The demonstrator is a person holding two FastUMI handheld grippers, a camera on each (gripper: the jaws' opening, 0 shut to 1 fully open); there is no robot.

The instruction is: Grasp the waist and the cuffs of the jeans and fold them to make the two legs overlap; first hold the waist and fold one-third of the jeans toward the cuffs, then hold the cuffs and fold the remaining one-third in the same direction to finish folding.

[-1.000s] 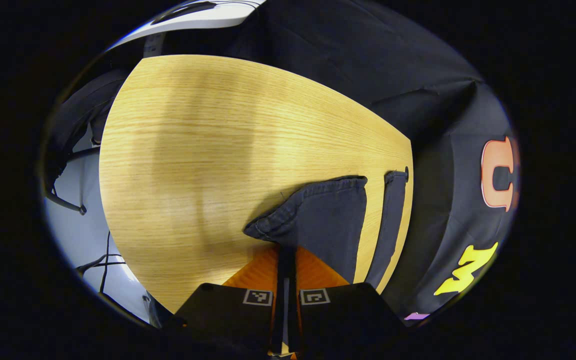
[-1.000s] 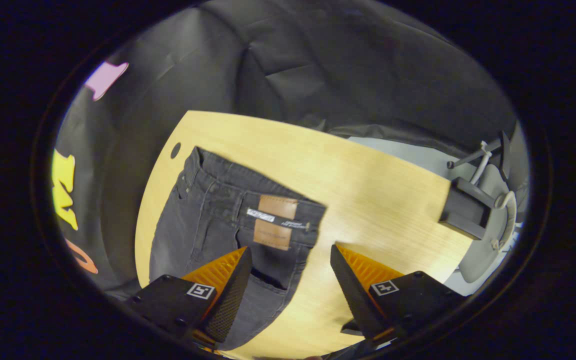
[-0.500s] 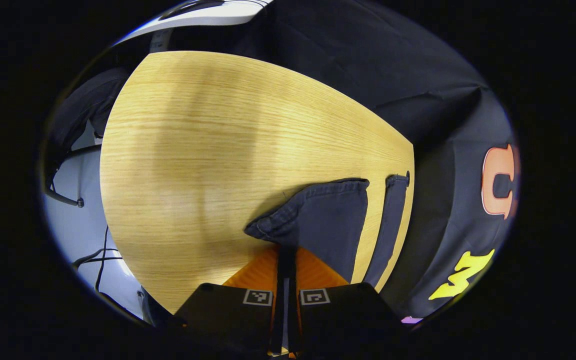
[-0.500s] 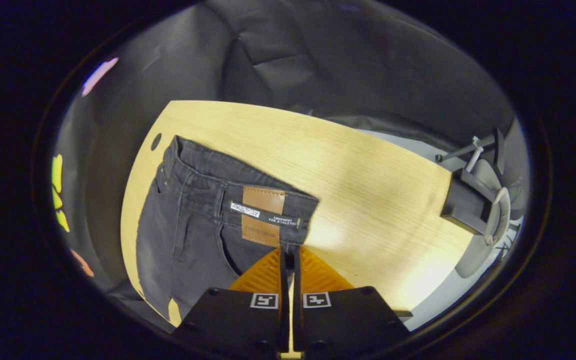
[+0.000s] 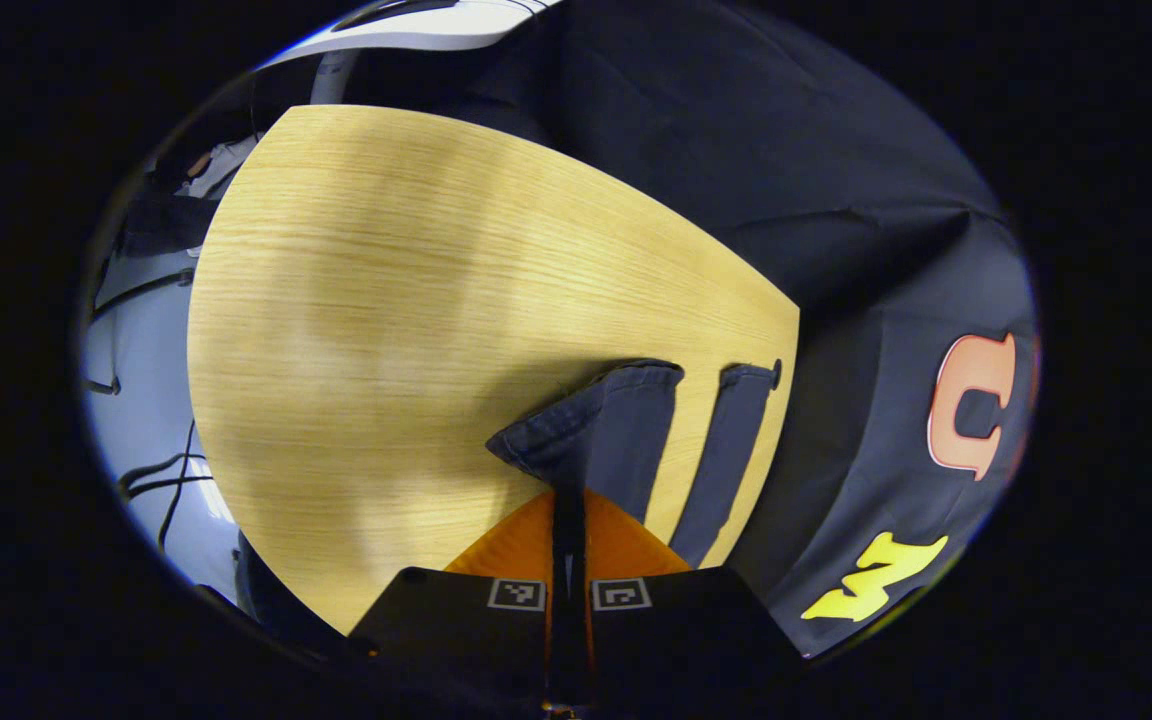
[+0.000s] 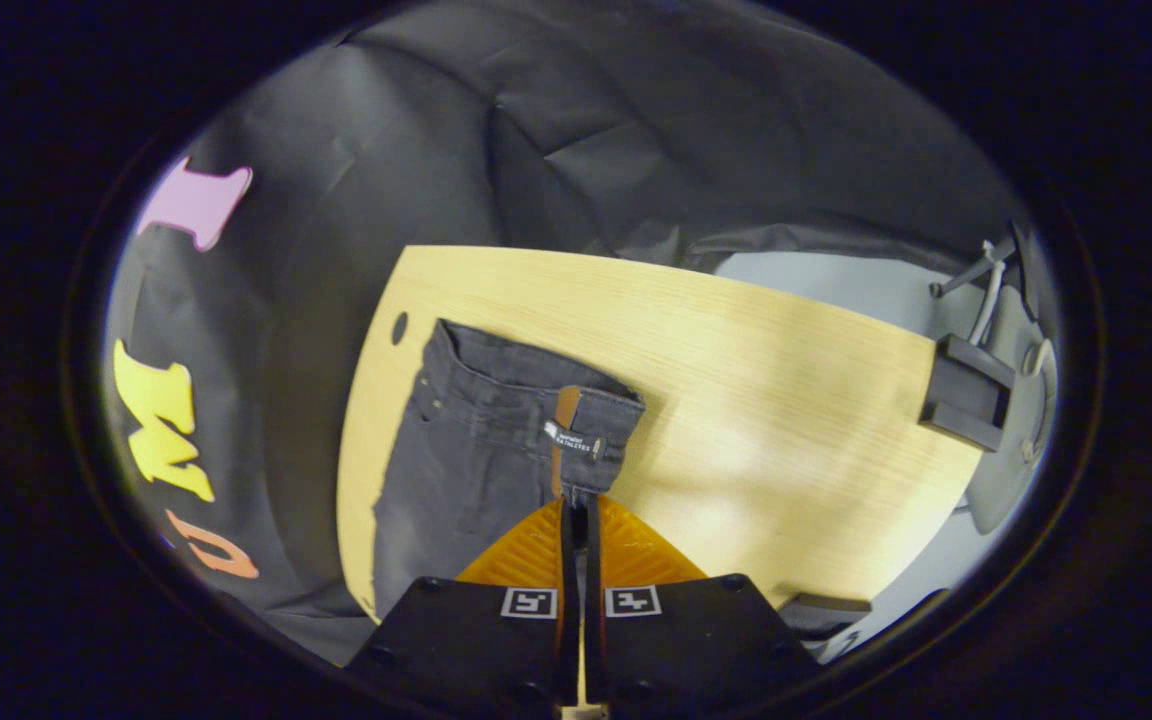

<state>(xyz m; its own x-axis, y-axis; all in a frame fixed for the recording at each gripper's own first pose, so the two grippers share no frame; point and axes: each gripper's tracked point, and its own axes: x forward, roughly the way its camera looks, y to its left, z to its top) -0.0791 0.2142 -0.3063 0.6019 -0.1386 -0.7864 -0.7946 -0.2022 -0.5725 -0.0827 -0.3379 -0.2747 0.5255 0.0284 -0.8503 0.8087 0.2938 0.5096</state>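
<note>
Dark jeans lie on a light wooden table. In the left gripper view the two cuffs point away from me: the near cuff (image 5: 601,420) is raised off the wood, pinched by my left gripper (image 5: 568,495), which is shut on it. The far cuff (image 5: 731,440) lies flat near the table edge. In the right gripper view the waist (image 6: 526,400) with its brown leather patch (image 6: 564,425) is lifted at the near corner, and my right gripper (image 6: 576,505) is shut on that waistband edge. The jeans' middle is hidden from both views.
The table (image 5: 376,300) stretches broad and bare to the left in the left gripper view, with a small round hole (image 6: 399,327) near the waist. A dark box (image 6: 966,395) and a chair stand beyond the table's right end. Cables lie on the pale floor (image 5: 136,400).
My right gripper went from open over the waistband to shut on it, then lifted the waist's near corner. The left gripper stayed shut and raised its cuff, drawing it toward the other leg.
</note>
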